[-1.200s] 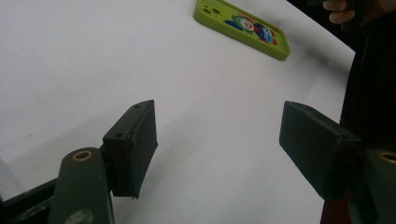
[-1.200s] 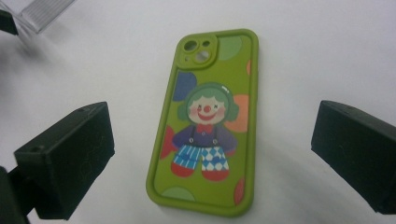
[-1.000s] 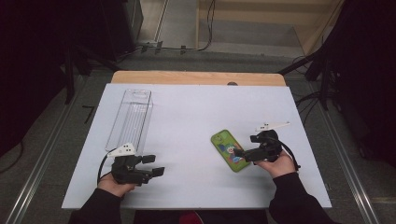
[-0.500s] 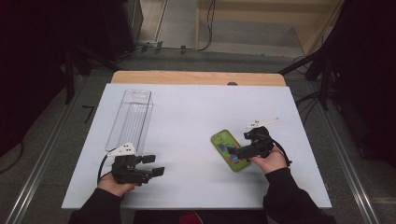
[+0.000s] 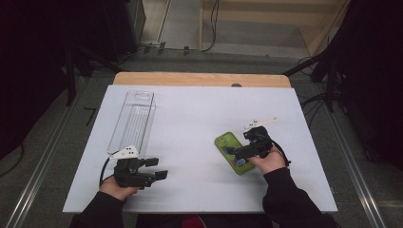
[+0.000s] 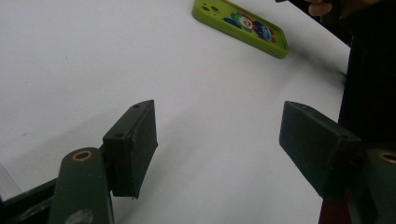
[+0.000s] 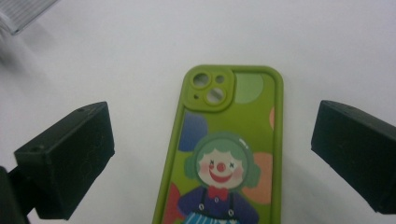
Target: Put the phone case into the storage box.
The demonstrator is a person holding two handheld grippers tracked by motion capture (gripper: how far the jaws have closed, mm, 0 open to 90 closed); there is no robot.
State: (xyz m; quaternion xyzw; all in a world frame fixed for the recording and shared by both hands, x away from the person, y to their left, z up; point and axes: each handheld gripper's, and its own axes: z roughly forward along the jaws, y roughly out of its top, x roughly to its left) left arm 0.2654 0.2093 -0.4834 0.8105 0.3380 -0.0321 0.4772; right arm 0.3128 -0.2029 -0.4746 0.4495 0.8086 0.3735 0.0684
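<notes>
green phone case (image 7: 224, 154), clown print, lying flat between the wide-spread right gripper (image 7: 210, 158) (left gripper (image 6: 224, 154) idle, also wide): probably best lowered squarely, closing on its long edges.

You are working at a white table top (image 5: 199, 109) whose far edge shows a strip of bare light wood (image 5: 199, 79). Beyond that edge the floor (image 5: 190, 59) is grey, and black cables (image 5: 180, 47) run across it near a pale wooden frame (image 5: 266, 7) at the top of the high view. Metal rails (image 5: 38, 175) run along the floor on both sides of your table. To your left and right hang dark, black surroundings (image 5: 43, 57), poorly lit. The table top itself is evenly and brightly lit.
</notes>
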